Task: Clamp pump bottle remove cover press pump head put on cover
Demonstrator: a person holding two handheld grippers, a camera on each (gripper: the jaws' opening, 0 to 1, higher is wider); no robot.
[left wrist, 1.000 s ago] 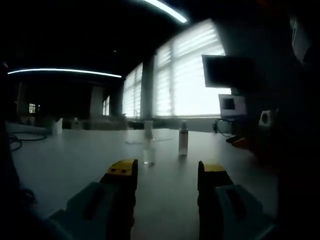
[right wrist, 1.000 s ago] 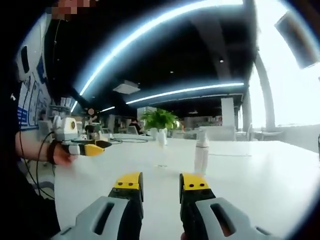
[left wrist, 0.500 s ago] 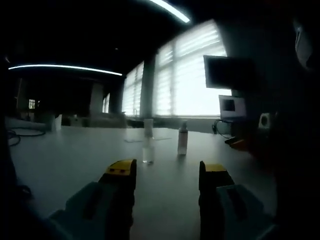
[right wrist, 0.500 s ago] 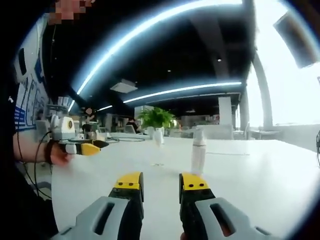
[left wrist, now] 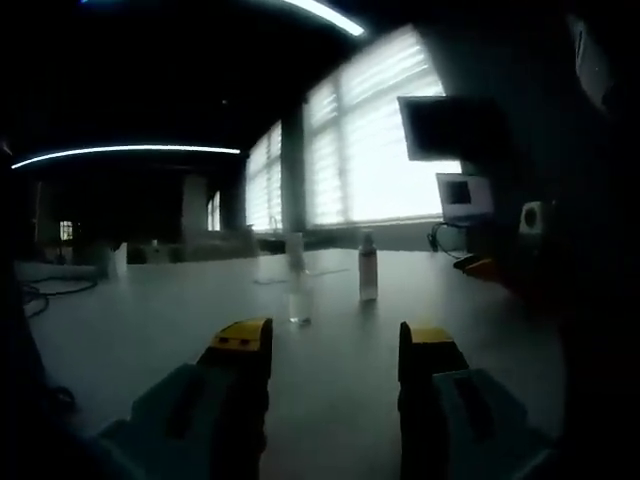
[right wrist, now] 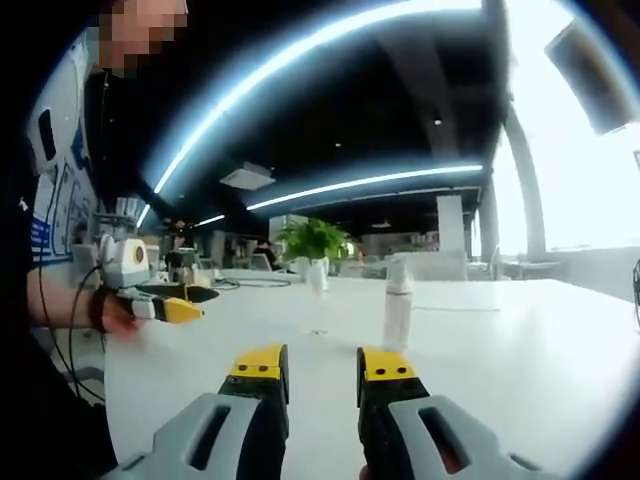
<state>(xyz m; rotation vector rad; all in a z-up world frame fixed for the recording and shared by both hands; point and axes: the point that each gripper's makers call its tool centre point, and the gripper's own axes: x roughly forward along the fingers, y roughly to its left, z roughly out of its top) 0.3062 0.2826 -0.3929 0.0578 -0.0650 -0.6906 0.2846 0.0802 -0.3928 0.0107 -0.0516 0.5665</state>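
- A white pump bottle point(right wrist: 398, 305) stands upright on the pale surface point(right wrist: 520, 370), far beyond the right gripper point(right wrist: 322, 367) and slightly to the right of its yellow-tipped fingers point(right wrist: 258, 362).
- In the left gripper view, the same pump bottle point(left wrist: 368, 268) appears dim against bright blinds, standing far ahead of the left gripper point(left wrist: 334, 340), roughly in line with the gap.
- A small clear cover point(left wrist: 299, 304) sits on the surface point(left wrist: 140, 320) to the left of the bottle and nearer the camera, well apart from it.
- The left gripper's fingers point(left wrist: 241, 338) are spread wide and hold nothing.
- The right gripper's fingers are parted by a narrower gap, also holding nothing.
- In the right gripper view, the left gripper point(right wrist: 190, 302) is seen at the left, held in a person's hand point(right wrist: 112, 312) low over the surface's edge, its fingers parted.
- A potted plant point(right wrist: 315, 243) stands far across the surface.
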